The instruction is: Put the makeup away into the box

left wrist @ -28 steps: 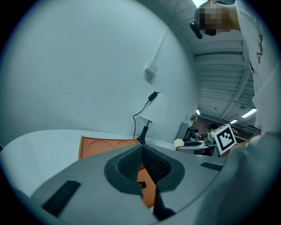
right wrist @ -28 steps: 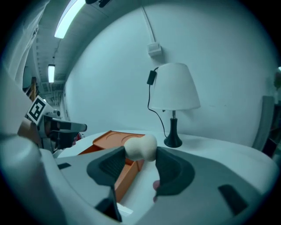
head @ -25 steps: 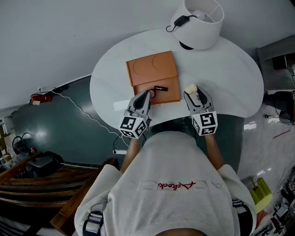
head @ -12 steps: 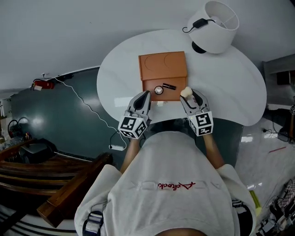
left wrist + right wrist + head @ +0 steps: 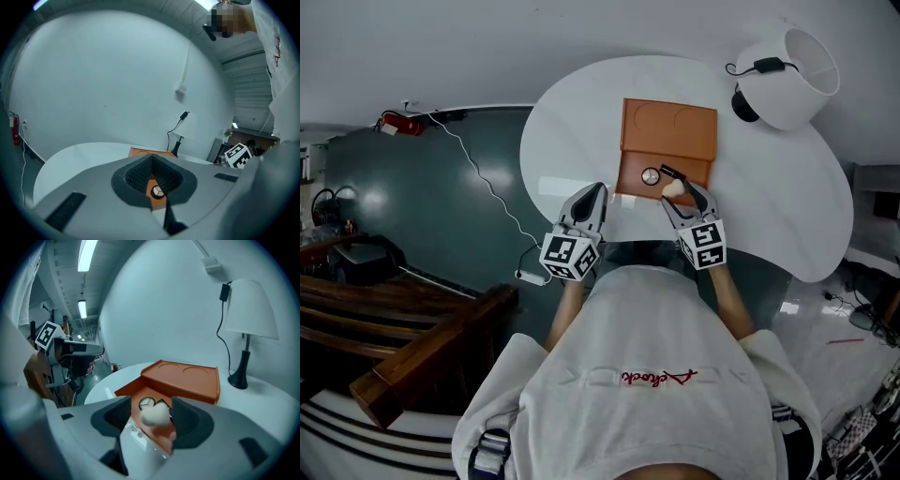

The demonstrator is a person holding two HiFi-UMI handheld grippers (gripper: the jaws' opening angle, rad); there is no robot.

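Over the front edge of the box (image 5: pixel 668 141), your right hand-held gripper (image 5: pixel 679 194) has just been opening its jaws wide, and the sponge (image 5: pixel 154 415) sits loose between them. Being so light, it may bounce off the rim onto the counter (image 5: pixel 769 178). Your left hand-held gripper (image 5: pixel 589 202) is closed, holding nothing.

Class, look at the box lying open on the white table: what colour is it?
The box is orange, seen best in the right gripper view.

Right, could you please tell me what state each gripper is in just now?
Left gripper: closed, holding nothing.
Right gripper: open; its jaws have just been opening, with the pale sponge between them, not pressed, above the orange box.
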